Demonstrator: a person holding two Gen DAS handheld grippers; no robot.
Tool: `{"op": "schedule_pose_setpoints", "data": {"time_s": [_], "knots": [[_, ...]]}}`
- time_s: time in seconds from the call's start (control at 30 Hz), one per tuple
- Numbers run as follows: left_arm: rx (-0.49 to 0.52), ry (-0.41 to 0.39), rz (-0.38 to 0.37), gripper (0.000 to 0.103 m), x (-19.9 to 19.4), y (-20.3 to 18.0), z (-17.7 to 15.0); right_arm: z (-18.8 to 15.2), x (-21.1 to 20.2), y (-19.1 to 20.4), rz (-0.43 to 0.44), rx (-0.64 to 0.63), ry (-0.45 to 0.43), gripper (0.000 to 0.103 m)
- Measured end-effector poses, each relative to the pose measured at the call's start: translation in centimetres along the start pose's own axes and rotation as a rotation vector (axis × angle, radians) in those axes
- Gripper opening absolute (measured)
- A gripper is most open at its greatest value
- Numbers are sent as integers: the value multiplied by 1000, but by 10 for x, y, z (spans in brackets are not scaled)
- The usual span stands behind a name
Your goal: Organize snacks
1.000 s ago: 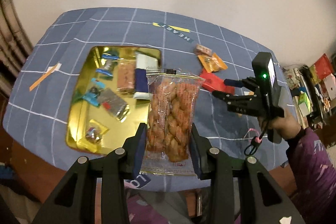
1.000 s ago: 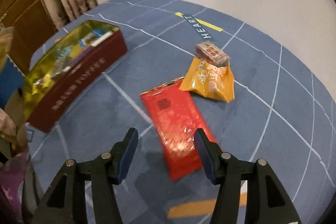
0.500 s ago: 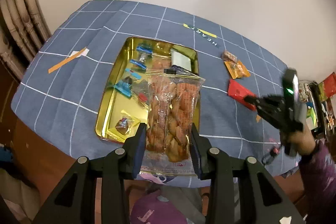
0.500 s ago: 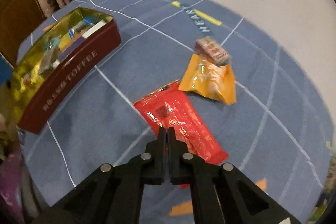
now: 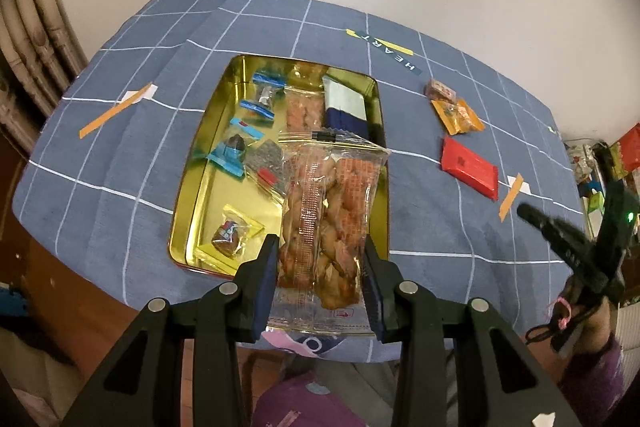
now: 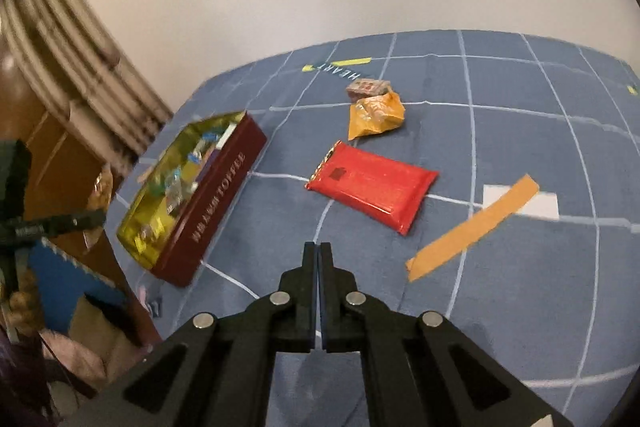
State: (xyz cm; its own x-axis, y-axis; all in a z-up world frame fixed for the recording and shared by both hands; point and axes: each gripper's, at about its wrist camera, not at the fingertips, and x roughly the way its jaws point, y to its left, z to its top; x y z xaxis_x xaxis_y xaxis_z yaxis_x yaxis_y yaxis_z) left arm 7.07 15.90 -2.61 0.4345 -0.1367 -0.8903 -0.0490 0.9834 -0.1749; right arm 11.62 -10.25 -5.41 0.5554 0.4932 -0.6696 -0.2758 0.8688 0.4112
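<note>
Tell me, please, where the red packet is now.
The red packet lies flat on the blue tablecloth, to the right of the tin in both views, just below the orange packet and beside a strip of orange tape.

Far ahead of my left gripper point(image 5: 320, 267), a dark strip label point(image 5: 390, 51) on the bench cloth point(image 5: 120, 131) reads "HEART". Left of my right gripper point(image 6: 319, 251), the maroon tin's side point(image 6: 216, 199) reads "TOFFEE"; its first word is illegible.
</note>
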Motion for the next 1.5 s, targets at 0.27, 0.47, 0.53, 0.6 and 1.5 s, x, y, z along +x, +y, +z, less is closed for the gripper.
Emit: {"op": "schedule_pose_setpoints", "data": {"time_s": [0.27,0.47,0.53,0.6,1.5], "knots": [[3,9,10,35,0,-3,0,50,55,23,-96,-422,174,53],[-9,27,12,35,6,-2,4,73,103,19,-92,-563,328,53],[-12,29,11,35,7,-1,6,75,114,16,-88,-568,359,61],[-8,30,13,35,9,-2,8,72,126,17,-123,-606,408,68],[43,31,6,33,31,-8,19,-14,30,-12,-61,18,37,47]]}}
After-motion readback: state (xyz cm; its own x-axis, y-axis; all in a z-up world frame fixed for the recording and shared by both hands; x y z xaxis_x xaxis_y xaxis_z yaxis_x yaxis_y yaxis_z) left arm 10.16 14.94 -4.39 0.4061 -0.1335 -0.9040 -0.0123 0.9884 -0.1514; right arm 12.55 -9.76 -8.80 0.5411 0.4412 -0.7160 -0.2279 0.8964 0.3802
